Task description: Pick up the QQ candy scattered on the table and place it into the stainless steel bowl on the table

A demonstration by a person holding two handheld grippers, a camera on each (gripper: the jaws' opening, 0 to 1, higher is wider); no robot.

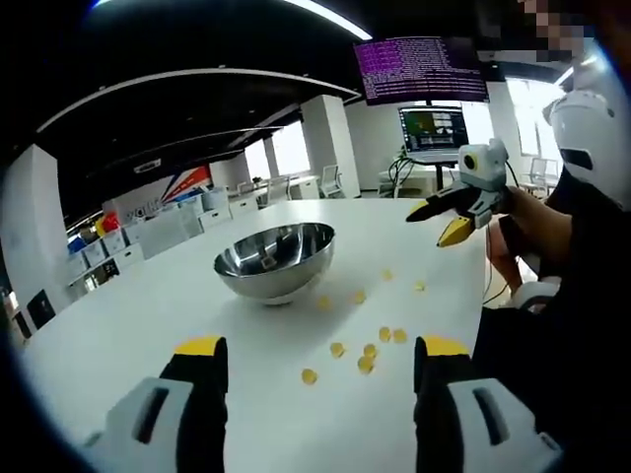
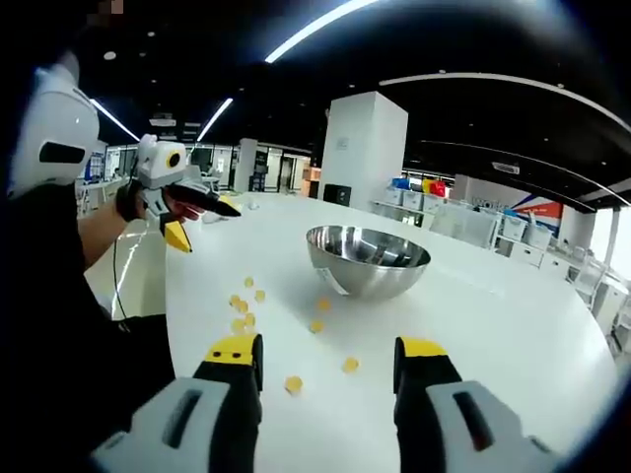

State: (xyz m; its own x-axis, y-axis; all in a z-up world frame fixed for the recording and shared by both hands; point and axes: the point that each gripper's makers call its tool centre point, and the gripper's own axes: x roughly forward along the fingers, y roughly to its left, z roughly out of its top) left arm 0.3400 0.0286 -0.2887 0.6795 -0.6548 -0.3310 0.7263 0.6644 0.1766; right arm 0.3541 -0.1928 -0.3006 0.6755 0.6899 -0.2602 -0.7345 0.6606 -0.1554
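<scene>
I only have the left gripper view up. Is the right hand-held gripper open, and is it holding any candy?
Observer: In the right gripper view, the right hand-held gripper has its jaws wide apart with nothing between them.
Operator: Which candy is nearest to it?
Observer: One QQ candy lies on the table just ahead, beside its left jaw. A second candy lies slightly farther on.
Operator: Where is the bowl from there?
Observer: The stainless steel bowl stands upright almost straight ahead, beyond those candies.
</scene>
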